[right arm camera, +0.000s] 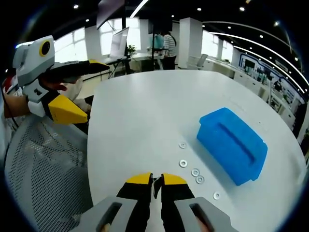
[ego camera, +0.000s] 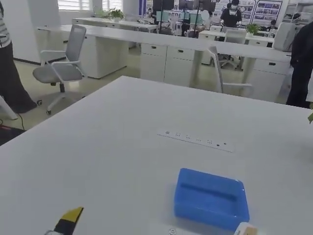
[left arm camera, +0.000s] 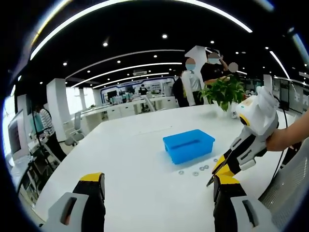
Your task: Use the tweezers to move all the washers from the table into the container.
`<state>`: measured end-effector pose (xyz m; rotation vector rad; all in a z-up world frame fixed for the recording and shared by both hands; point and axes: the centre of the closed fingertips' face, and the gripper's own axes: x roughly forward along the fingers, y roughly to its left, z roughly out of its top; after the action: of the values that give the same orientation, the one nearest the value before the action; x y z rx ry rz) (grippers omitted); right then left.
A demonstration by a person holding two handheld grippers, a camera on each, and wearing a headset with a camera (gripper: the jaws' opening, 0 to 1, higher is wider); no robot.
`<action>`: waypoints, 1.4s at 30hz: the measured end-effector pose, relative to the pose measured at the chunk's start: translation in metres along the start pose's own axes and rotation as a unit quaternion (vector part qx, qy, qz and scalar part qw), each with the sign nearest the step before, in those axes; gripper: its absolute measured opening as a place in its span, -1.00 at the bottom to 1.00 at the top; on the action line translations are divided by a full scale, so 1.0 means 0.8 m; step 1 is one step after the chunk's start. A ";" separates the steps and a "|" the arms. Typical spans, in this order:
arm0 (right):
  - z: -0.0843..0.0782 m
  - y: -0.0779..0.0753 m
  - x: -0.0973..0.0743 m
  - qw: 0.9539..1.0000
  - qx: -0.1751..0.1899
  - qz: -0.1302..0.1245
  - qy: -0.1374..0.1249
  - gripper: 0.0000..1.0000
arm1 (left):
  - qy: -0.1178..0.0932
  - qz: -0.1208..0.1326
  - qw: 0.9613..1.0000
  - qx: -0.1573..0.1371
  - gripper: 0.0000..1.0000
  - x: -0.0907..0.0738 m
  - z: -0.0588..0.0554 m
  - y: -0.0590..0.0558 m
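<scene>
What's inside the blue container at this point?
What shows of the floor of the container looks bare; its near wall hides a strip. Five washers lie on the table beside it.

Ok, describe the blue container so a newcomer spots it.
On the big white table, on the person's side of its recessed socket strip, sits a bright blue rectangular plastic tub. Beside it lie small silver metal washers; it alone is large, boxy and blue.

Left tongs (left arm camera: 158,181) jaws wide apart; right tongs (right arm camera: 154,179) jaws pressed together
</scene>
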<state>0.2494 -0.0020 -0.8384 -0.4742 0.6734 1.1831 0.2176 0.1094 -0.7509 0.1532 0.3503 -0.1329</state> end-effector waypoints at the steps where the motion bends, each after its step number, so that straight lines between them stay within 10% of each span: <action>1: 0.000 -0.001 0.000 1.000 -0.002 -0.002 0.003 -0.95 | 0.006 -0.002 1.000 0.000 0.93 0.001 -0.003 -0.001; 42: 0.068 -0.079 0.037 0.998 0.011 -0.034 -0.052 -0.93 | 0.035 0.021 0.999 0.010 0.98 0.007 -0.018 0.011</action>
<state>0.3281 0.0343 -0.8205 -0.4118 0.5751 1.1267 0.2193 0.1198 -0.7648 0.1852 0.4163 -0.0890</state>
